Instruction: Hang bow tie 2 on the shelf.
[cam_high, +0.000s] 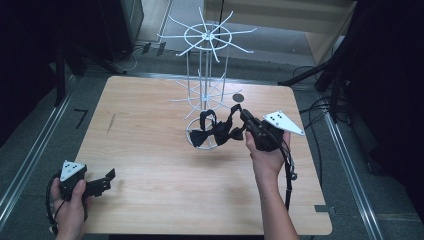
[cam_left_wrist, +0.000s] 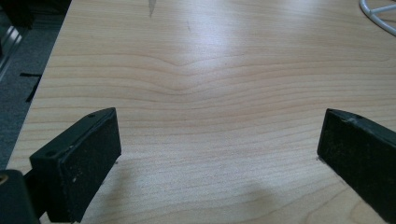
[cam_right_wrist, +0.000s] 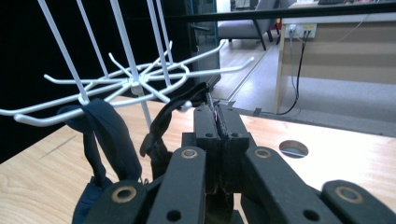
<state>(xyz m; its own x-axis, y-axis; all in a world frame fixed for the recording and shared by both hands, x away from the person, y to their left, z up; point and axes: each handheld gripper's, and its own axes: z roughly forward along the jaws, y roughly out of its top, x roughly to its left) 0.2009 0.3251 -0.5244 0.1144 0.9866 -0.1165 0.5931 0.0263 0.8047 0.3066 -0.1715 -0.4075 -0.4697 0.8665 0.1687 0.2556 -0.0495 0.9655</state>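
A white wire hook rack (cam_high: 205, 36) stands at the back middle of the wooden table (cam_high: 150, 125). A black bow tie (cam_high: 212, 134) hangs low by the rack's base, one loop of its band over a lower hook. My right gripper (cam_high: 243, 116) holds the other end of the band just right of the rack. In the right gripper view the jaws (cam_right_wrist: 218, 114) are shut on the band (cam_right_wrist: 173, 109) beside a hook tip of the rack (cam_right_wrist: 130, 84). My left gripper (cam_high: 107, 179) rests open at the table's front left, its jaws (cam_left_wrist: 219, 135) spread wide over bare wood.
A round cable hole (cam_high: 238, 97) lies in the table right of the rack. The rack's base ring (cam_left_wrist: 378, 14) shows at the top right of the left gripper view. Dark floor with metal rails and cables surrounds the table; a light desk stands beyond.
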